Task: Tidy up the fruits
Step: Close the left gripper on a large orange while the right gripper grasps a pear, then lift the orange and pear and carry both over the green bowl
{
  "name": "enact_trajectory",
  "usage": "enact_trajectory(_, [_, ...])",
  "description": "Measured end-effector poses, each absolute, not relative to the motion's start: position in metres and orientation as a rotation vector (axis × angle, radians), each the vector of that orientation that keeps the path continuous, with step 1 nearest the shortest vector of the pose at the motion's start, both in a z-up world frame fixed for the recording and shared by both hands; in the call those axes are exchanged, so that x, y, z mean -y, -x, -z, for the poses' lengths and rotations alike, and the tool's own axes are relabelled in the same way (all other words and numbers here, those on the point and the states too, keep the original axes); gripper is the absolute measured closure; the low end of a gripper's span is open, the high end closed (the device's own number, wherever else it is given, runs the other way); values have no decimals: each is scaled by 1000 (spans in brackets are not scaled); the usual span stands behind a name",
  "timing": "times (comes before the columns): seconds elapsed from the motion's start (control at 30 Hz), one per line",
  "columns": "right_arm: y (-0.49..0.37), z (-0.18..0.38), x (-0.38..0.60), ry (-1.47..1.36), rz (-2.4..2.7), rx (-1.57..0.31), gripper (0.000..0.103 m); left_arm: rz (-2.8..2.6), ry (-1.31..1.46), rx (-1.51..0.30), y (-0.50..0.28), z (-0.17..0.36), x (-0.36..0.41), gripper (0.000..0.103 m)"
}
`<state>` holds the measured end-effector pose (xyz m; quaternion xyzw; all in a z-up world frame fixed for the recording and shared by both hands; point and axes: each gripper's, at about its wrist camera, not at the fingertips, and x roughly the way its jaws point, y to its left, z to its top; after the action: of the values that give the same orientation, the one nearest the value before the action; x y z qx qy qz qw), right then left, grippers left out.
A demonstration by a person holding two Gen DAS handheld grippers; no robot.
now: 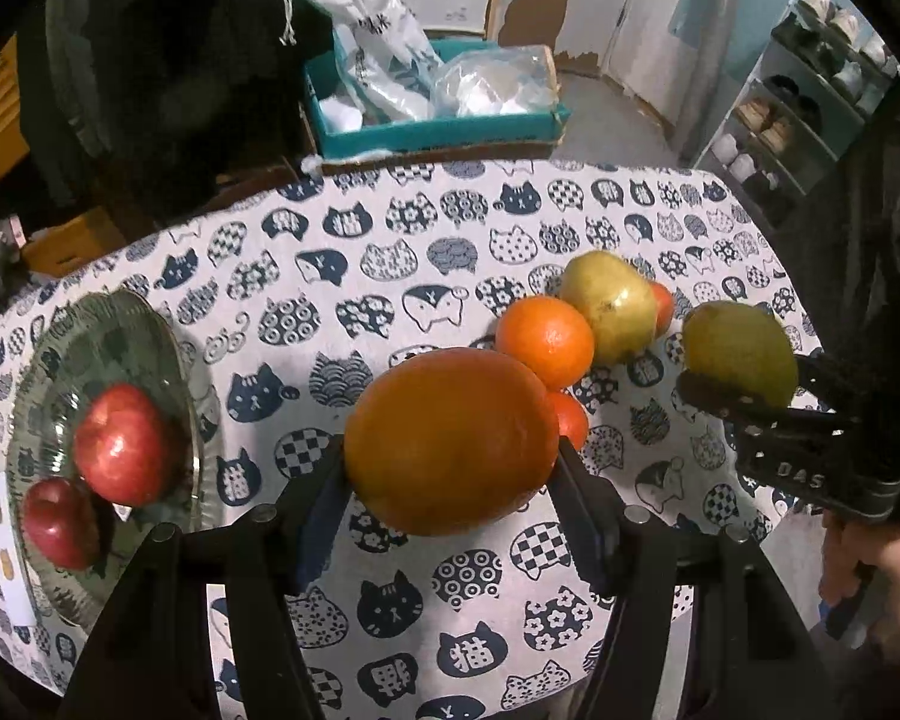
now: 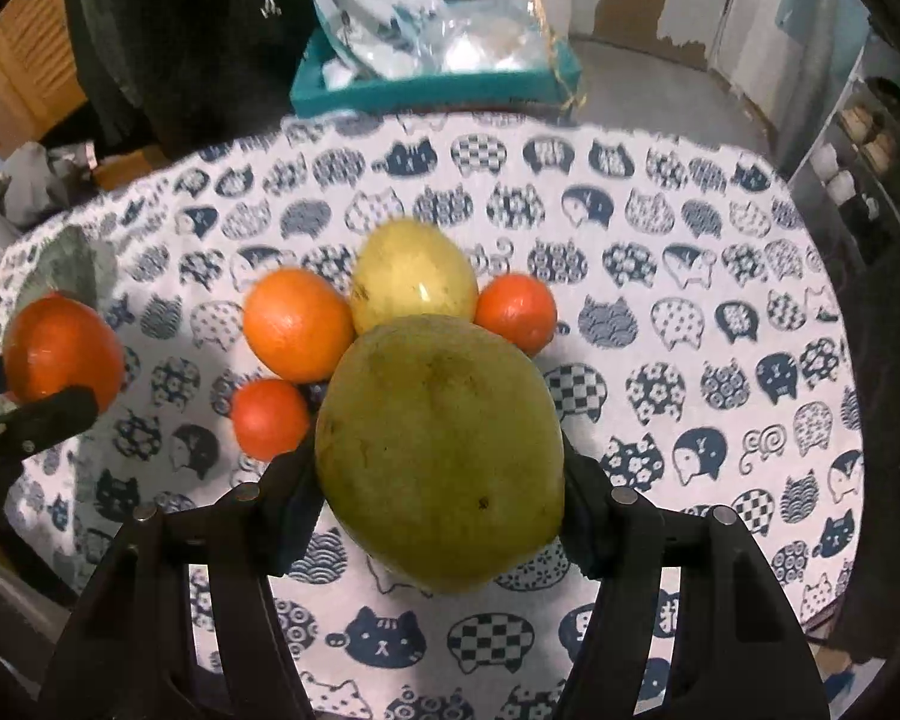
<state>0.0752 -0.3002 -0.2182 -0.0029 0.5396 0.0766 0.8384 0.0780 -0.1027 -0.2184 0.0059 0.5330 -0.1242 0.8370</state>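
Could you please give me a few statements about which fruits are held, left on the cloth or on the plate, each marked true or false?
1. The left gripper holds a large orange. True.
2. The right gripper is empty. False: it grips a green fruit.
3. The glass plate holds two red apples. True.
4. All the fruit is off the cat-print tablecloth. False: a yellow fruit and three smaller oranges remain there.
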Motion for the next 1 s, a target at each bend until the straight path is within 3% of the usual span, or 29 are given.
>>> enact_trajectory(1.0, [-46,90,272,-11,-239,-837,37,254,52,-908,-50,121,64,37])
